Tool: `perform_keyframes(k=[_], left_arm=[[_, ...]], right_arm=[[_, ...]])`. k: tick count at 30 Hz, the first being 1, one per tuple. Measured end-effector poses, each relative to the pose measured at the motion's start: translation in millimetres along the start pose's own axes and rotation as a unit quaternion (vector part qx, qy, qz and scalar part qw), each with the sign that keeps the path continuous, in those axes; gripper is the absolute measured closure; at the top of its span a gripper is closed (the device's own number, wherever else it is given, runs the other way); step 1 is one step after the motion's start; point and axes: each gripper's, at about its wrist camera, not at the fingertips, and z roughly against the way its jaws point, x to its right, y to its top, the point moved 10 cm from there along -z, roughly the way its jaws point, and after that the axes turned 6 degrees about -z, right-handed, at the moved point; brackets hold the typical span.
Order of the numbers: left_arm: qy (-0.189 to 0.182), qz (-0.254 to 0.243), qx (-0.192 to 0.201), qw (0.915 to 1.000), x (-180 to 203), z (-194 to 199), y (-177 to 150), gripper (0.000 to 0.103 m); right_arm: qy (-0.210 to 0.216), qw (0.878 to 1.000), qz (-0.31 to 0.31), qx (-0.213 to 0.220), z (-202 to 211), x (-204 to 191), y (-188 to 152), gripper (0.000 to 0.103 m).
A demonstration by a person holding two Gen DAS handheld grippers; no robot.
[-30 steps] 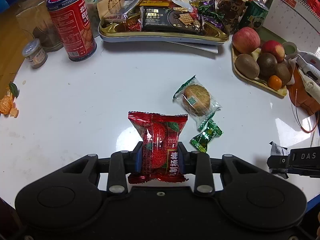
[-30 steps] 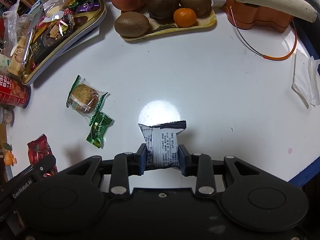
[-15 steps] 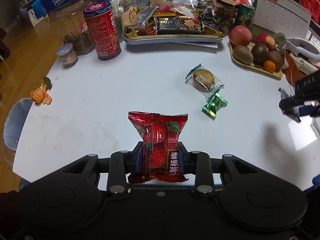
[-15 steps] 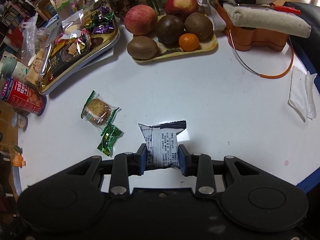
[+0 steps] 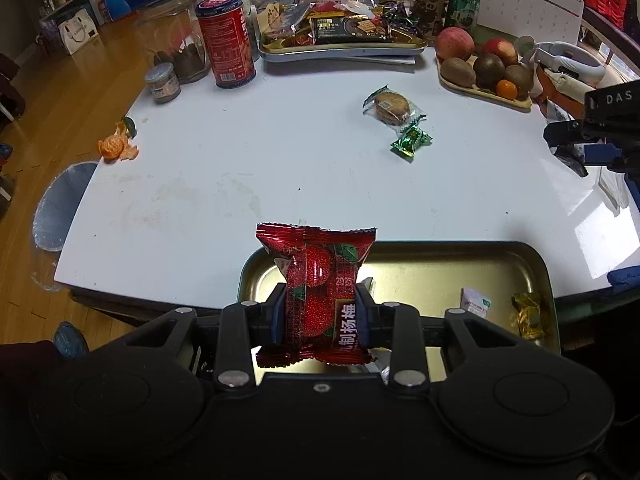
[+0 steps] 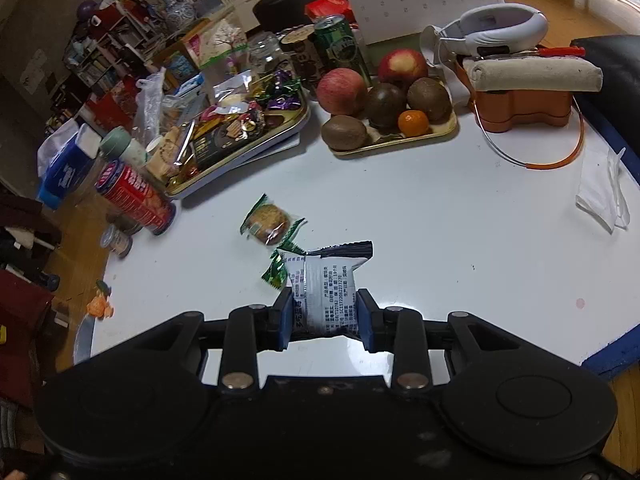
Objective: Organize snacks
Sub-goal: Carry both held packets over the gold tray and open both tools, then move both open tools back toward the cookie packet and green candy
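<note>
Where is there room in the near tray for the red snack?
The near tray is bare between the red snack and the small white packet. Its right end is busier, with the gold candy beside that packet.

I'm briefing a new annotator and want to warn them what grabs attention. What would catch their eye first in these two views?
First the shiny red snack packet clamped in the left gripper, above a gold tray at the table's near edge. Next, the white snack packet pinched in the right gripper over the white table. Behind it sits a fruit tray.
</note>
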Motion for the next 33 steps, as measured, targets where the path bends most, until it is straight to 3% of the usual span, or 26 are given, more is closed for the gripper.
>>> perform_keyframes(k=[5,11,18,24,33], left_arm=[[0.010,0.004,-0.001,0.9999,-0.4,1.5,-10.0,0.060],[0.018,0.003,-0.004,0.9998,1.4,1.8,-17.5,0.056],[0.025,0.007,-0.013,0.9996,3.1,-2.7,-22.6,0.056],[0.024,0.009,-0.011,0.9996,5.6,-3.1,-18.4,0.056],[0.018,0.010,-0.009,0.9997,3.5,-8.7,-4.3,0.056]], right_arm=[[0.015,0.999,0.034,0.009,21.1,-1.8,-36.5,0.069],[0.027,0.999,0.037,-0.011,30.8,6.3,-67.7,0.069],[0.024,0.995,0.089,-0.030,35.1,-1.4,-102.4,0.068],[0.007,0.991,0.133,-0.019,35.9,-5.6,-107.1,0.063],[-0.007,0.994,0.109,-0.033,27.0,3.0,-103.3,0.062]])
